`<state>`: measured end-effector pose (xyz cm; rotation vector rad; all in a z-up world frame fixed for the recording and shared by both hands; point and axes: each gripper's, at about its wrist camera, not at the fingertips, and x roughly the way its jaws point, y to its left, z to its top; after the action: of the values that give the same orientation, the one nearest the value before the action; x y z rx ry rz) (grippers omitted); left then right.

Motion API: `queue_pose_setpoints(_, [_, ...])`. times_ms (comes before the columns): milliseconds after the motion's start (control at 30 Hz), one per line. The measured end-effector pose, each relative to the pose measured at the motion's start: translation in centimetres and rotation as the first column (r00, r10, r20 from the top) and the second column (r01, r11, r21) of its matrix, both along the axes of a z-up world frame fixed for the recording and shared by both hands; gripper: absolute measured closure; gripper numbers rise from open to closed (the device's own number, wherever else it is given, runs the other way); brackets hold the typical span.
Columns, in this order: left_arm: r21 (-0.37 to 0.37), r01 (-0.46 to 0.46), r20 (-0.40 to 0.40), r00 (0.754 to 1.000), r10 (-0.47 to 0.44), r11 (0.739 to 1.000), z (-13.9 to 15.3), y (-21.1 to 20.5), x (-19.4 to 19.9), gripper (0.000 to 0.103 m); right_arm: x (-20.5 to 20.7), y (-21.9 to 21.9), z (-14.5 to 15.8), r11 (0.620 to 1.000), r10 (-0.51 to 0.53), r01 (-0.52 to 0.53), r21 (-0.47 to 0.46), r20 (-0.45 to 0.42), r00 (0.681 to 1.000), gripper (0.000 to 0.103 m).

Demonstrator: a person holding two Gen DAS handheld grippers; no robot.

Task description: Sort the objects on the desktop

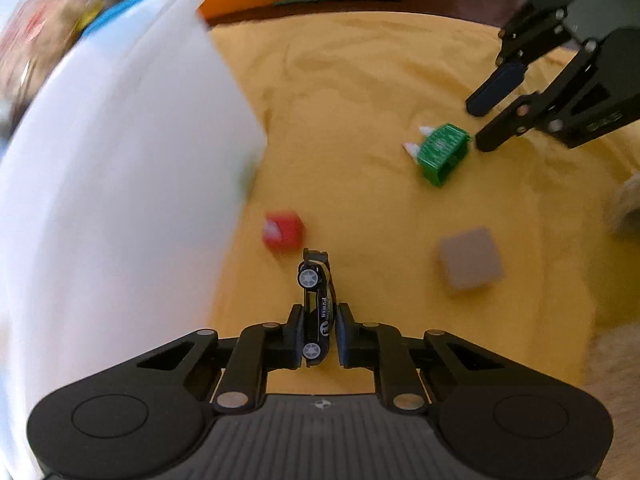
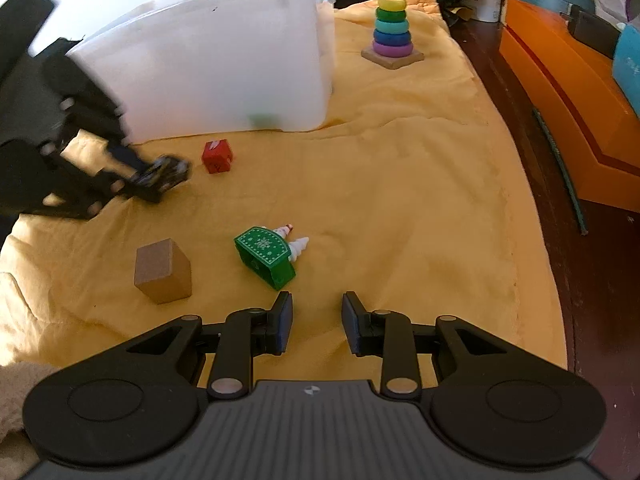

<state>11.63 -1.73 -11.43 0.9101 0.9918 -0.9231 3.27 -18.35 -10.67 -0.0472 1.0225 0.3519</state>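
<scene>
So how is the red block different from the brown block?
The red block is smaller and bright red with white marks on it; the brown block is bigger and plain. The red block sits near the white bin; the brown block lies farther from it. Both are cube-shaped and rest on the yellow cloth.

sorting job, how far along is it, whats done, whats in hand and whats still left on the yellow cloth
Done: at least one greenish item shows faintly through the white bin. In hand: the left gripper is shut on a black toy car. Left on the yellow cloth: red cube, brown wooden block and green toy piece. The right gripper is open and empty beside the green piece. The rainbow ring stacker stands untouched.
</scene>
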Motion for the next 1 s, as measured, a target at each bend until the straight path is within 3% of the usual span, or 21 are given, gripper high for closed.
queue_pose_setpoints(100, [-0.078, -0.155, -0.121, 0.982, 0.145, 0.985, 0.0, 1.6, -0.9, 0.084, 0.2, 0.4, 0.0, 1.000, 0.024, -0.024, -0.001, 0.000, 1.000, 0.069])
queue_pose_setpoints(233, [-0.137, -0.376, -0.202, 0.916, 0.346, 0.916, -0.4, 3.5, -0.6, 0.082, 0.4, 1.0, 0.1, 0.998, 0.060, -0.060, -0.001, 0.012, 0.998, 0.069])
queue_pose_setpoints(267, [-0.124, -0.425, -0.194, 0.896, 0.398, 0.897, -0.7, 3.9, -0.3, 0.079, 0.5, 1.1, 0.1, 0.998, 0.068, -0.068, -0.003, 0.013, 0.998, 0.069])
queue_pose_setpoints(333, [-0.118, -0.476, -0.150, 0.876, 0.458, 0.872, -0.9, 4.6, -0.4, 0.062, 0.6, 1.3, 0.2, 0.997, 0.083, -0.082, -0.005, 0.020, 0.996, 0.067])
queue_pose_setpoints(400, [-0.120, -0.486, -0.097, 0.873, 0.477, 0.865, -0.8, 4.9, -0.9, 0.056, 0.6, 1.5, 0.3, 0.995, 0.095, -0.095, -0.003, 0.027, 0.995, 0.066])
queue_pose_setpoints(633, [-0.126, -0.489, 0.062, 0.865, 0.499, 0.863, 0.5, 4.8, -3.5, 0.056, 0.6, 1.3, 1.0, 0.995, 0.103, -0.103, -0.001, 0.059, 0.993, 0.065])
queue_pose_setpoints(833, [-0.143, -0.503, 0.052, 0.856, 0.514, 0.852, 1.0, 4.4, -4.0, 0.056, 1.3, 0.5, 1.3, 0.996, 0.053, -0.056, 0.065, 0.052, 0.997, 0.059])
queue_pose_setpoints(1000, [-0.117, -0.539, 0.035, 0.837, 0.545, 0.834, 0.0, 3.8, -2.1, 0.056, 1.9, 2.4, 0.2, 0.986, 0.165, -0.165, 0.002, 0.043, 0.985, 0.055])
